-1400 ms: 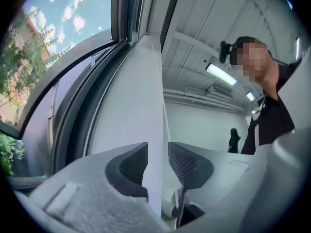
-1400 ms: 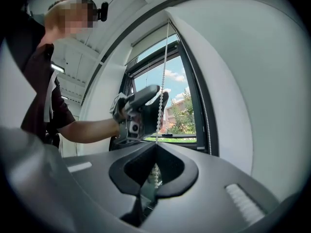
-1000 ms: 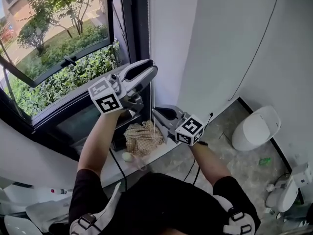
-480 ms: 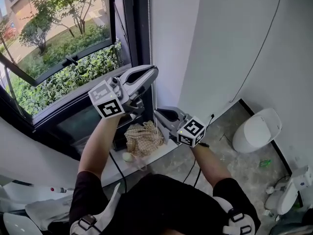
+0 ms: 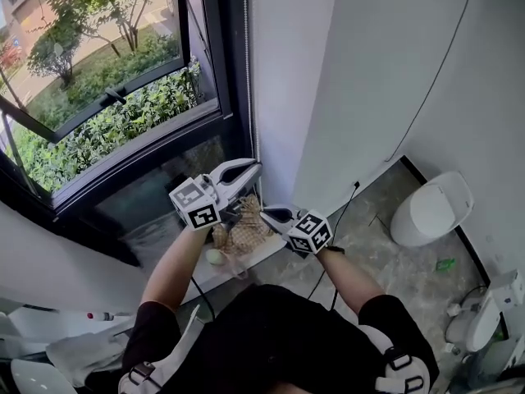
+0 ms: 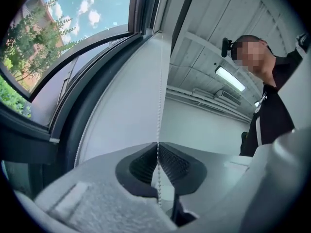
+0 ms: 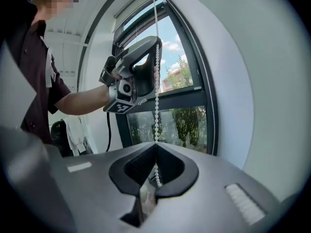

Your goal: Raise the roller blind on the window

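Left tongs (image 5: 255, 168) just closed on bead chain (image 7: 156, 115), right tongs (image 5: 265, 213) clamping it lower, seemingly same strand

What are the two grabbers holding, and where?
Both pinch the bead chain: the left gripper, whose jaws have just closed on it, higher up; the right gripper lower down.

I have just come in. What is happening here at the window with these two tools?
A person stands at the window with a gripper in each hand and works the bead chain of the roller blind. The left gripper has just been closing its jaws and pinches the chain. The right gripper is shut on the chain too, lower down. In the head view the window shows uncovered.
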### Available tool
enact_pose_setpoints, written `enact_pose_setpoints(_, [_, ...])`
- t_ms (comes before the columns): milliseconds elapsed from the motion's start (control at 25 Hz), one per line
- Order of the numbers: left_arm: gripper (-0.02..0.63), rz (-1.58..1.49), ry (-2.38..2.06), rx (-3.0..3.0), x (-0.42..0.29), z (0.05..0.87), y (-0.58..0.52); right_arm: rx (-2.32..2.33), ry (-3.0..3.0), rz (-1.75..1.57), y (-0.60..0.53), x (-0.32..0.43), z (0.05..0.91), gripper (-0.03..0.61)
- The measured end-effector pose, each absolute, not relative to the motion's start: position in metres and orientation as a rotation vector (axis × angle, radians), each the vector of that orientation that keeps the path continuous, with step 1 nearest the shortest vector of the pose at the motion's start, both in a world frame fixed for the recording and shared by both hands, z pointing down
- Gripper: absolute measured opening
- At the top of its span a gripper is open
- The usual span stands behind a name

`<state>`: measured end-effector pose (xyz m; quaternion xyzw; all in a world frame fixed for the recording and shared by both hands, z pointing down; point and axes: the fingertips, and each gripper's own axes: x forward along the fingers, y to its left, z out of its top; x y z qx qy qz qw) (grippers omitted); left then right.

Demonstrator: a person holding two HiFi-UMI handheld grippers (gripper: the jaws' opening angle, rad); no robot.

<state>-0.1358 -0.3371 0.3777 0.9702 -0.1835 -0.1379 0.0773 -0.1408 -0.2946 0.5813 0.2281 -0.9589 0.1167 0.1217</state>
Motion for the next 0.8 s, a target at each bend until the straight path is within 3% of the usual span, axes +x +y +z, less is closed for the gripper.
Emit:
enact_pose_setpoints(160, [0.015,-0.432,-0.569,2.901,-0.143,0.378,-0.333,0.674,-2.794,0.306,-0.288,-0.145,0.583,0.019])
enact_pose_setpoints(360, [0.023,-0.394,-0.642,2.991,-0.156,0.375,-0.329,0.788,-2.877,0.336,-0.292,-0.144,0.557,0.111])
enact_pose_setpoints(520, [0.092,-0.383,-0.660,2.963,-0.168,0.400,-0.327,0.868,-2.908,0.306,-0.290,-0.145,0.536,0.112])
enact_pose_setpoints(800, [0.112,-0.341,-0.690,2.964,-0.180,0.411,-0.322,0.987,-2.918,0.251,-0.284,-0.144,0.515,0.089])
